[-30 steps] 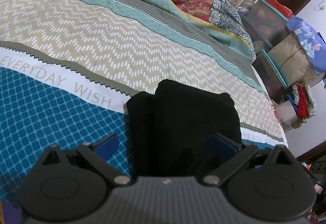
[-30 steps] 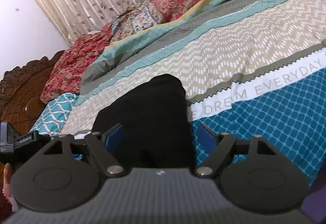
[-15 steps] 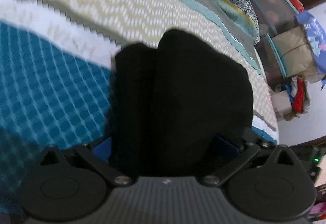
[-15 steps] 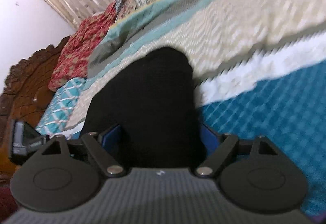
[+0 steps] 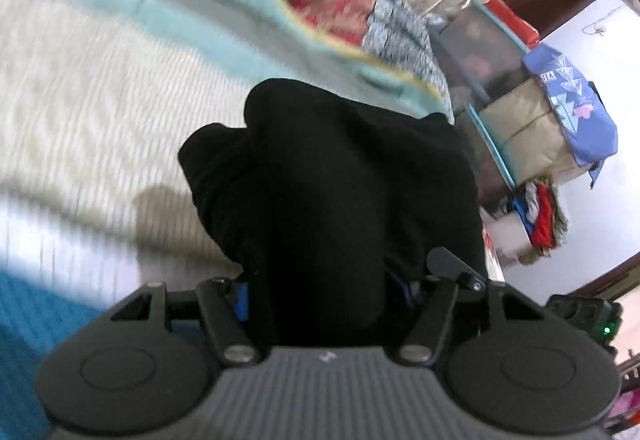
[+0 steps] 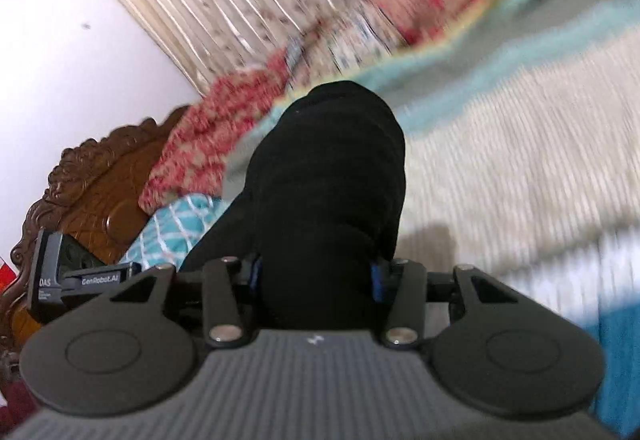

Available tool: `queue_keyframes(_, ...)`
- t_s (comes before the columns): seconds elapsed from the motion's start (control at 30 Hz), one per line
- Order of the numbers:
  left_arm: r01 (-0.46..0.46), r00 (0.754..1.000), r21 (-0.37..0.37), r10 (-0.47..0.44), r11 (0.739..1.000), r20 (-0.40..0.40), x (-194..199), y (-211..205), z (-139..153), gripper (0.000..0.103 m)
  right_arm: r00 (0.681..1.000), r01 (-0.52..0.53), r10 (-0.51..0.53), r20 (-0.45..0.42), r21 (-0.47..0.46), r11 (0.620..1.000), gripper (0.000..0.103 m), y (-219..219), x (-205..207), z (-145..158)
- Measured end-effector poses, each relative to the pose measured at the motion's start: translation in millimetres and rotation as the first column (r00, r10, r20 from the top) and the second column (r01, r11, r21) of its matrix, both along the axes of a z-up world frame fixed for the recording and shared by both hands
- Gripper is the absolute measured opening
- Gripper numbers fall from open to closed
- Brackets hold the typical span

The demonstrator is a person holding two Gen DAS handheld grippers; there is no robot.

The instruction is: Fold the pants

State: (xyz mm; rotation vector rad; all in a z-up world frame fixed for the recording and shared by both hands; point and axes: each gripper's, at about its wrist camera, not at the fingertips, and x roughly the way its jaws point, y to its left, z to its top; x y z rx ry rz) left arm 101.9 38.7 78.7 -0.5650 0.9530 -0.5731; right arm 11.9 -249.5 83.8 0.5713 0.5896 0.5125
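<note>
Bedspread (image 5: 92, 88) streaks with motion blur in both wrist views now, where a second ago its zigzag print and lettering were sharp. Black pants (image 5: 340, 192), then a folded bundle lying on the teal and white bands, now hang bunched above the beige stripes, a shadow under them, filling the near centre of each view. Left gripper (image 5: 320, 294), open around the cloth a second ago, has clamped onto one end; right gripper (image 6: 316, 276) likewise pinches the other. Folding looks finished; this reads as carrying the bundle farther up the bed.
</note>
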Motion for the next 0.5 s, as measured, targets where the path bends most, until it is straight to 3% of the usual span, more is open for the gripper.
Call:
queue_keyframes(0.17, -0.011, 0.997, 0.084, 0.005, 0.996, 0.074, 84, -19, 10, 0.059, 0.999, 0.038, -0.037, 0.04, -0.014, 0.999, 0.049, -4, 82, 2)
queue_keyframes(0.3, -0.047, 0.998, 0.152, 0.041, 0.987, 0.046, 149, -40, -17, 0.059, 0.996, 0.092, -0.092, 0.005, -0.037, 0.995, 0.049, -1, 149, -19)
queue_keyframes(0.43, -0.085, 0.996, 0.193, 0.087, 0.977, 0.001, 189, -50, -53, 0.059, 0.992, 0.122, -0.123, -0.003, -0.128, 0.984, 0.049, 4, 189, -45)
queue_keyframes(0.5, -0.109, 0.993, 0.241, 0.115, 0.964, -0.01, 200, -56, -71, 0.069, 0.986, 0.149, -0.159, -0.048, -0.162, 0.975, 0.05, 4, 202, -62)
